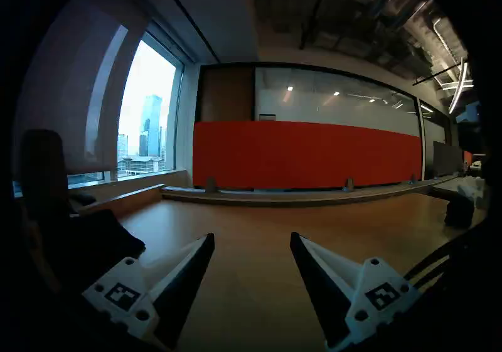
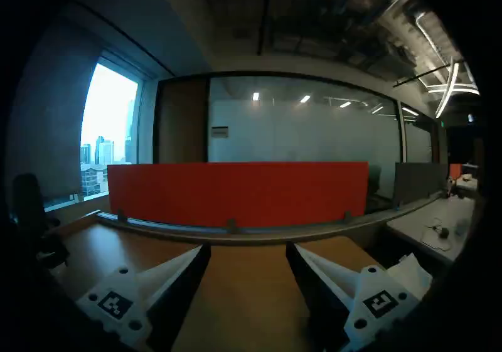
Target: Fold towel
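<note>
Two sets of fingers, both spread wide with nothing between them. The left gripper (image 1: 251, 236) and the right gripper (image 2: 246, 247) each hang low over the wooden surface (image 1: 251, 295), on the near side of the red partition (image 1: 307, 154) and aimed squarely at it.

Finding, right gripper view: just beside the right-hand finger, short of the partition's right end, lies a pale crumpled mass that I take to be the towel (image 2: 411, 269). I cannot confirm this, since the finger hides all but a corner of it. It touches neither gripper.

Assessment of handling: if it is cloth, I expect it to be light, limp and in no way fragile. It should sag from any single hold and may skate on the smooth wood. I judge the sound grip to be a corner or hem, one per gripper, with the fingertips pressed down so the lower one slides under the edge. Being bunched, it likely needs spreading flat before folding. The task appears unstarted.

Left of the partition and nearer than it stands a dark chair (image 1: 44, 164). Beyond its left end is a bright window (image 1: 147, 126). Behind the partition runs a glass wall (image 1: 339, 95).
</note>
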Available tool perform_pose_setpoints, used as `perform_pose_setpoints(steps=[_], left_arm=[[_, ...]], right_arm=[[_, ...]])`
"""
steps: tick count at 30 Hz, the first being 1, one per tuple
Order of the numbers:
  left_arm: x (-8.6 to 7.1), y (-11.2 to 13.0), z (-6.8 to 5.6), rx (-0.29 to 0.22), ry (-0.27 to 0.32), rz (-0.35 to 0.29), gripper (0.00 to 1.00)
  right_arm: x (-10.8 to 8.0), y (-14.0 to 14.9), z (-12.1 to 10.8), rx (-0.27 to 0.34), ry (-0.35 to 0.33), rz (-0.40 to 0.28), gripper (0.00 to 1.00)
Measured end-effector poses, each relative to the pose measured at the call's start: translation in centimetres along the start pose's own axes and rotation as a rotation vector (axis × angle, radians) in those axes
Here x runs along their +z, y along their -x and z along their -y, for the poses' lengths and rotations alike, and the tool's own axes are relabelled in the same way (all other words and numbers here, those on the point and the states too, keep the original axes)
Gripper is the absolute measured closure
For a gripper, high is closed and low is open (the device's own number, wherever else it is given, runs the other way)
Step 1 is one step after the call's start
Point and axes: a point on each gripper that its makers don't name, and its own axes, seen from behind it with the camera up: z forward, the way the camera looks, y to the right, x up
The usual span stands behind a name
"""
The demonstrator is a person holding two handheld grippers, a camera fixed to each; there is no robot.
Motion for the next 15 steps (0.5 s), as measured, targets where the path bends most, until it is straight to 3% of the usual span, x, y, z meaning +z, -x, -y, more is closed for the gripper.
perform_pose_setpoints(steps=[15], left_arm=[[-0.19, 0.15, -0.32, 0.022, -0.001, -0.005, 0.11]], right_arm=[[-0.52, -0.5, -0.17, -0.008, -0.009, -0.021, 0.08]])
